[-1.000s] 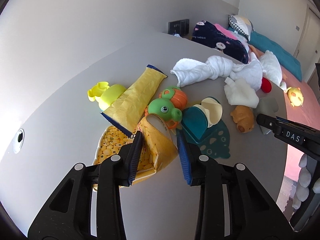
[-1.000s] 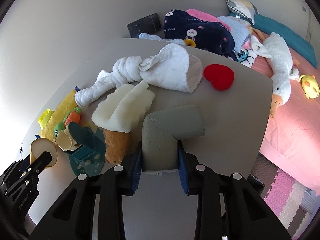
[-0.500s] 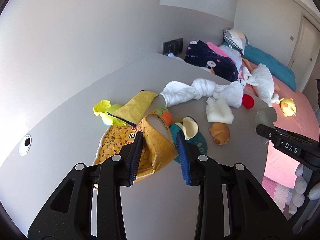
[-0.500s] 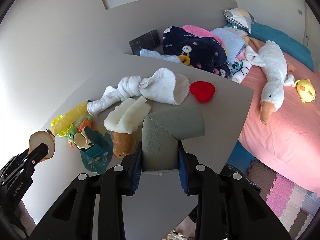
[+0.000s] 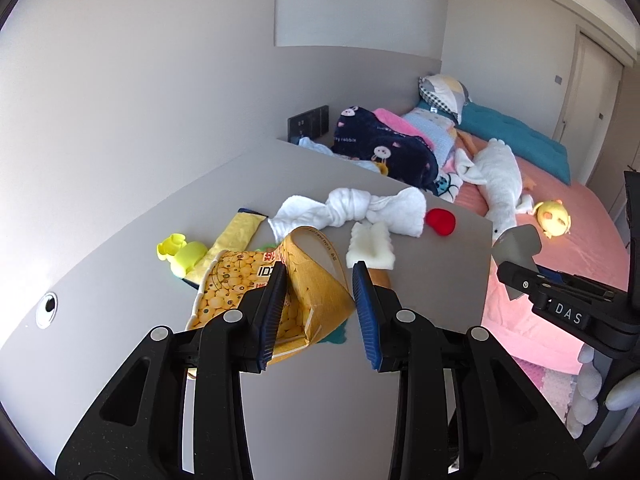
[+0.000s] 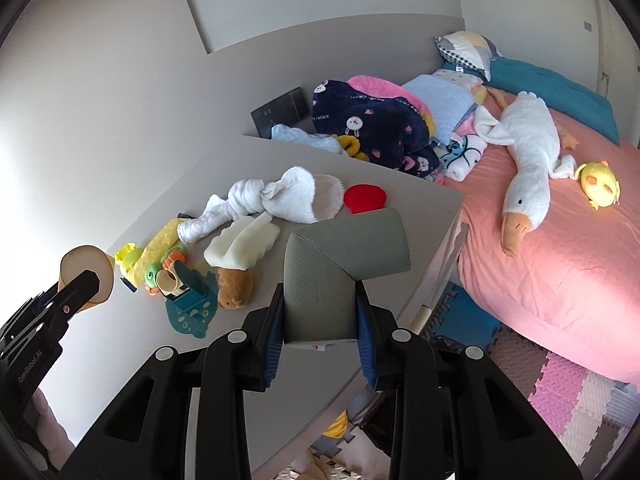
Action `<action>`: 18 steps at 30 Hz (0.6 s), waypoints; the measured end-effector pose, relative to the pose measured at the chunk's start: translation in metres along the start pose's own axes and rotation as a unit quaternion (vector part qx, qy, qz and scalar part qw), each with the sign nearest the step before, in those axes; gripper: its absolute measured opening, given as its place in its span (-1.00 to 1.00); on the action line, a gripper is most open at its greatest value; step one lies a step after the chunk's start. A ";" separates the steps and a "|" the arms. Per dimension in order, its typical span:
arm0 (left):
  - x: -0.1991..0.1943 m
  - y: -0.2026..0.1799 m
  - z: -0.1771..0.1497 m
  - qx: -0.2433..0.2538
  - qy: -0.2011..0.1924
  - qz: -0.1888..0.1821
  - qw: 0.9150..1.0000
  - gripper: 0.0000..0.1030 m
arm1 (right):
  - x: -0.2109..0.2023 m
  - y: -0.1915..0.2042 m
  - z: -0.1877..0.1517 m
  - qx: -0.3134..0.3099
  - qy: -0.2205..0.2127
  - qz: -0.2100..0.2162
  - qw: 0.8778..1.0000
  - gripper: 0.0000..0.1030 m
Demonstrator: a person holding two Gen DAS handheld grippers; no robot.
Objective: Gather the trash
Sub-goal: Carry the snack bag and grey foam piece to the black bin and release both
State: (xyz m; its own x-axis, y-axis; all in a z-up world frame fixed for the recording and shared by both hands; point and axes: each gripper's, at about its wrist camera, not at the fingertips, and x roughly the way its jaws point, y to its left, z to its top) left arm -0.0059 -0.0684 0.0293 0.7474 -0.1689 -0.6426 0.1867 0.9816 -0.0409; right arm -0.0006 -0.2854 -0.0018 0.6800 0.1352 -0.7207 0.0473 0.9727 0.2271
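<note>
Left wrist view shows the left gripper [image 5: 320, 300] with its fingers clamped on a crumpled yellow snack carton [image 5: 256, 300], pinched at one wall against the left pad and held clear above the grey table [image 5: 140, 280]. At the right edge of that view the right gripper [image 5: 516, 268] carries a grey foam corner guard [image 5: 520, 240]. Right wrist view confirms this: the right gripper's fingers grip the guard on both sides, out over the table's near right edge. So two pieces of trash look picked up, but neither is binned yet, and no bin appears in either view. A flat yellow wrapper [image 5: 236, 236], lying left of the knotted white towel [image 5: 348, 208], seems still to be collected. Only the right wrist view reveals the green turtle toy [image 6: 154, 274], teal holder [image 6: 190, 304] and brown plush [image 6: 234, 282], which the carton hides from the left camera.
</note>
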 end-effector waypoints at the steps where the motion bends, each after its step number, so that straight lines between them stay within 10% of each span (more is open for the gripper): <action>1: 0.000 -0.004 0.001 0.002 0.000 -0.003 1.000 -0.34 | -0.003 -0.003 -0.001 0.001 -0.001 -0.001 1.000 -0.35; 18: 0.015 -0.091 0.004 0.060 0.012 -0.079 0.995 -0.34 | -0.044 -0.074 -0.015 0.047 -0.020 -0.051 0.997 -0.35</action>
State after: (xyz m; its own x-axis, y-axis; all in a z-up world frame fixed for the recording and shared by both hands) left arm -0.0091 -0.1607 0.0268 0.6869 -0.3174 -0.6538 0.3770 0.9247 -0.0528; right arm -0.0449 -0.3601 0.0031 0.6973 0.0268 -0.7163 0.1848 0.9588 0.2157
